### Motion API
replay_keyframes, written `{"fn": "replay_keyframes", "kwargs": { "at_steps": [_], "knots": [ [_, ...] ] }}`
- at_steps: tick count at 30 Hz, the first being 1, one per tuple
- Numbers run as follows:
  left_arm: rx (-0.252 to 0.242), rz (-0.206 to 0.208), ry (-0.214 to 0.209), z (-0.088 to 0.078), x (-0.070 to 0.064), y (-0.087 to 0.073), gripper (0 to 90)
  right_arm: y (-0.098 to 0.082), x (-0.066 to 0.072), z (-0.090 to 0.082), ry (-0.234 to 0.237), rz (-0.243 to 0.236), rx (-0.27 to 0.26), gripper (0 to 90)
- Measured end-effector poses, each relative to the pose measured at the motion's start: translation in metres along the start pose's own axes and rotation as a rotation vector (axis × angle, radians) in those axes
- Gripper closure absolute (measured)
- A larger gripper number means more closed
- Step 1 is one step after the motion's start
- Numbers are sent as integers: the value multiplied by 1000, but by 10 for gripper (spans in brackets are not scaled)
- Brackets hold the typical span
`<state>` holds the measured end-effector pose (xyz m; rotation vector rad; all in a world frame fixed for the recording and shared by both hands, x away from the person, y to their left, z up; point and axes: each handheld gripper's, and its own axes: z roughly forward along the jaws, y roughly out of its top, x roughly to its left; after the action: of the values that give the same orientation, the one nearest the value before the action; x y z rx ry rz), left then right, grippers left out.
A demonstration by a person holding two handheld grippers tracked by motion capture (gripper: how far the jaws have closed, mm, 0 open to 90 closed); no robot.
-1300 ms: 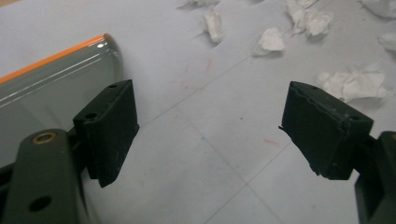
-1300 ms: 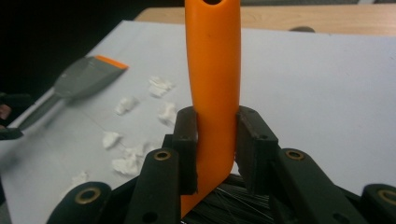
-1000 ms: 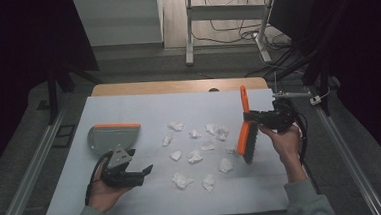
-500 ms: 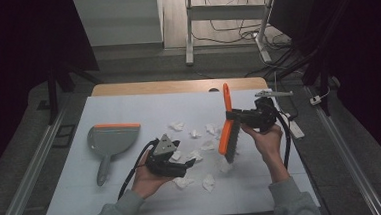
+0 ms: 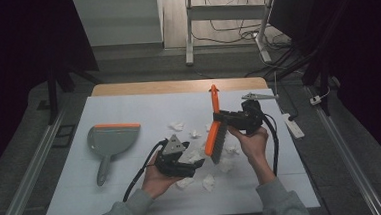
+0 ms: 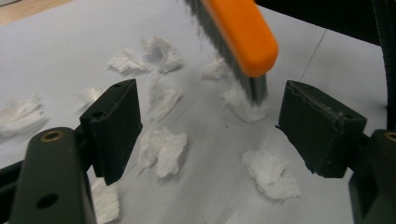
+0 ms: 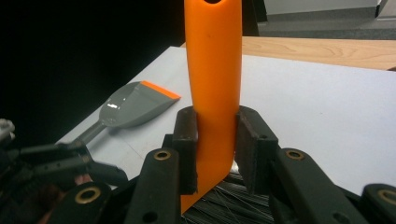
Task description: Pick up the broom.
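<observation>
An orange brush (image 5: 213,124) with grey bristles stands nearly upright over the table, and my right gripper (image 5: 225,118) is shut on its handle (image 7: 213,79). The bristle end (image 6: 243,56) touches down among several crumpled white paper scraps (image 5: 196,152). My left gripper (image 5: 180,160) is open and empty, low over the scraps (image 6: 161,147), just left of the brush. A grey dustpan (image 5: 109,141) with an orange lip lies flat at the table's left; the right gripper view shows the dustpan (image 7: 133,106) beyond the brush.
The light blue table top (image 5: 133,191) has a wooden strip (image 5: 177,86) along its far edge. A white remote-like object (image 5: 293,126) lies off the table's right side. Cables (image 5: 137,178) trail from both grippers.
My left gripper left the dustpan handle and moved right to the scraps. My right gripper carried the brush left and lowered its bristles onto the paper.
</observation>
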<state>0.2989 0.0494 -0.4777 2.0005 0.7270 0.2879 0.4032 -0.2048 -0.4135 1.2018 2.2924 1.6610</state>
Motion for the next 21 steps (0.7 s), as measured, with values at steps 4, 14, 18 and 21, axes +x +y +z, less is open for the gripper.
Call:
{"fn": "replay_keyframes", "kwargs": {
  "at_steps": [4,14,18,21],
  "knots": [
    [5,7,-6,13,-3,1,250,-4,5,11,19,10,-12,710],
    [-34,-9,53,24,-1,0,376,-8,18,20,29,29,-65,710],
    [-59,-39,75,21,4,1,503,-10,20,22,41,38,-80,710],
    [-59,-53,89,20,7,1,629,-11,23,24,47,40,-85,709]
  ]
}}
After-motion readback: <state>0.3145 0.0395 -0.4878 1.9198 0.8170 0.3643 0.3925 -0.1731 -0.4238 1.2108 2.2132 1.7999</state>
